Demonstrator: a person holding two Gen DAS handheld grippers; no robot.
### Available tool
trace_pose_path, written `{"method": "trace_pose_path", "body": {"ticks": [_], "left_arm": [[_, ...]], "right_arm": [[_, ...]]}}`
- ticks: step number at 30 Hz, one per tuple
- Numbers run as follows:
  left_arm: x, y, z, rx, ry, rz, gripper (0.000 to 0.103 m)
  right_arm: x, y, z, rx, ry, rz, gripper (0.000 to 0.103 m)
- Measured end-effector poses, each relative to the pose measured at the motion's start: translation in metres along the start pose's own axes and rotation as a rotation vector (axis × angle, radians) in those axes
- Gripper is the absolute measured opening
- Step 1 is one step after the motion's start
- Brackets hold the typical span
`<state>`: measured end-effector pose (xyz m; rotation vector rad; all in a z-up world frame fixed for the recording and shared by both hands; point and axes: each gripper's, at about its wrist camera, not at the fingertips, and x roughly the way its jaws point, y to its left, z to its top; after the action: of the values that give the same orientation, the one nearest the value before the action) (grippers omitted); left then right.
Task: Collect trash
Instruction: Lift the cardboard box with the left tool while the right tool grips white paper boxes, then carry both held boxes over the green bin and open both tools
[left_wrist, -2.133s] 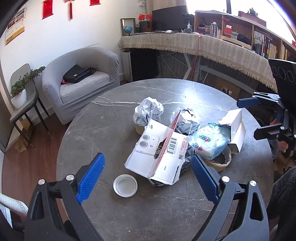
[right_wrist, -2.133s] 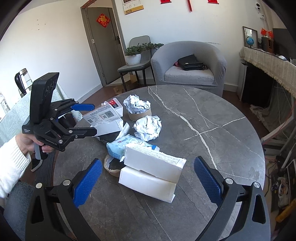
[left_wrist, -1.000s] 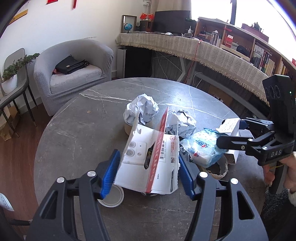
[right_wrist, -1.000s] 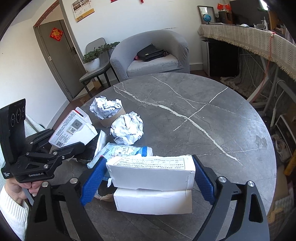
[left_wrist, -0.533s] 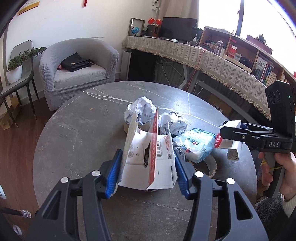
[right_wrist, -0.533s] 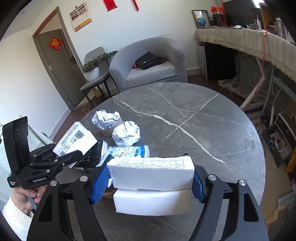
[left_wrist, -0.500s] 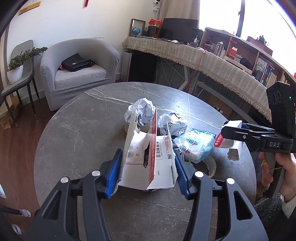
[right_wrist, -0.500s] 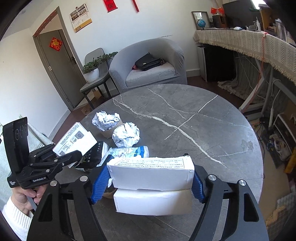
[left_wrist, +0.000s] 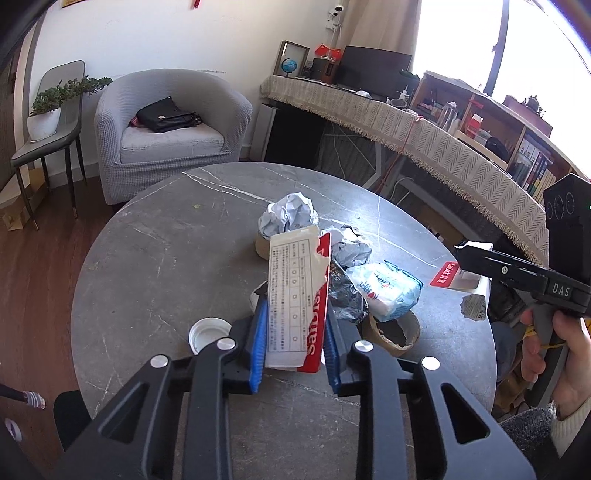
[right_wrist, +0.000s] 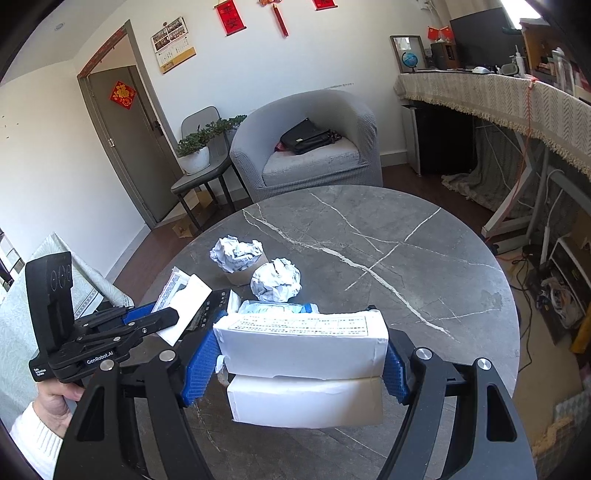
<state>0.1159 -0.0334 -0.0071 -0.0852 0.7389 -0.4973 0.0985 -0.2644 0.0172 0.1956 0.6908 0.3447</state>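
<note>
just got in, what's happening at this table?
A person is clearing trash off a round grey table with two handheld grippers. The left gripper is clamped on a flattened red-and-white carton. The right gripper is clamped on a white box. Two paper balls, a blue-and-white packet and a white lid lie on the table.

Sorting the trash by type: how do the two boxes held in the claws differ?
The red-edged box in the left claw is squeezed flat, torn, with red SanDisk print; the white box in the right claw is plain white, keeps its blocky shape and is gripped across its width. Both are cardboard with printed labels.
</note>
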Motion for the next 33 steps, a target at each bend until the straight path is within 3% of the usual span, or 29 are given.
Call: {"method": "trace_pose_path", "body": {"ticks": [9, 14, 21, 33], "left_arm": [[-0.020, 0.009, 0.004, -0.015, -0.030, 0.036, 0.025], [-0.041, 0.017, 0.005, -0.022, -0.050, 0.072, 0.025], [-0.078, 0.040, -0.003, -0.039, -0.057, 0.156, 0.025], [-0.134, 0.118, -0.051, -0.192, -0.061, 0.282, 0.025]], "right_arm": [[0.000, 0.019, 0.007, -0.016, -0.020, 0.036, 0.075], [0.002, 0.040, 0.013, -0.021, -0.038, 0.101, 0.075], [0.023, 0.091, 0.019, -0.065, -0.042, 0.191, 0.075], [0.072, 0.211, -0.002, -0.220, 0.034, 0.353, 0.075]]}}
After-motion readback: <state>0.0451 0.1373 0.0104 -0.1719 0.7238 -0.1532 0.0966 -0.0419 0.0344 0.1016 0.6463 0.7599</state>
